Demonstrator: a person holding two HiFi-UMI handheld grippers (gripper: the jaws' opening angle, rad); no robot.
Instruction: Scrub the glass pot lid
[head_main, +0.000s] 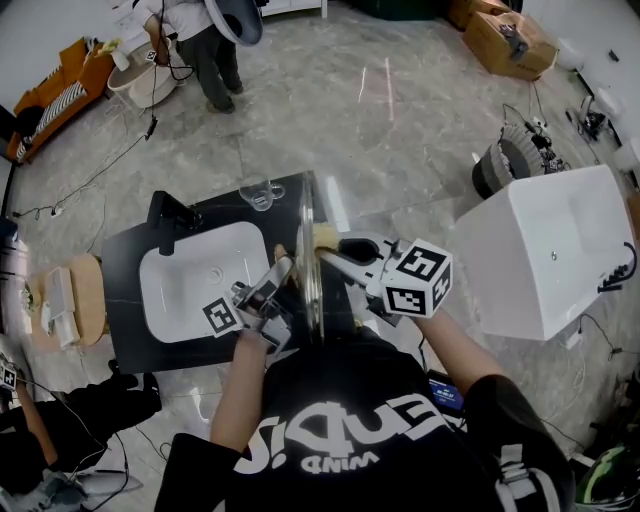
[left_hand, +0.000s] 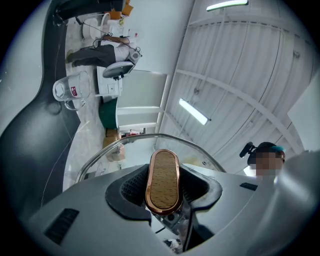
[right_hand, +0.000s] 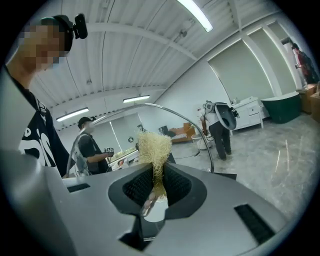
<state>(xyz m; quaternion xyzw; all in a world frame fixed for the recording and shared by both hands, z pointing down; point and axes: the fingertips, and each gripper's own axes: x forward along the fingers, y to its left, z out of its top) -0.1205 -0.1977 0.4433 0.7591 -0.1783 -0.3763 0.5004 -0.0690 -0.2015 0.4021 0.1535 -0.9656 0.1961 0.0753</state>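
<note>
Below me stands the black slab countertop (head_main: 125, 260), with a large white rectangular tub (head_main: 545, 250) well apart on the floor to its right. Sunk into the countertop is a white rounded-rectangle basin (head_main: 175, 290), a black tap (head_main: 170, 215) at its far left corner.

Over the right part of the countertop, beside the basin, I hold the round glass pot lid with its metal rim (head_main: 308, 225) upright on its edge (from my head it shows as little more than a thin line). My left gripper (head_main: 280, 270) is clenched on the lid's oval wooden knob with a copper-coloured edge (left_hand: 163, 181): both pads press its sides, and the lid's rim arcs above the jaws.

My right gripper (head_main: 345, 255) comes at the lid from the other face. Its jaws are pinched on a pale straw-coloured tuft of fibrous scrubber (right_hand: 154, 150), which sticks out past the fingertips towards the glass; whether it touches I cannot tell.

A clear glass mug with a handle (head_main: 262, 193) sits at the countertop's far edge, beyond the lid
</note>
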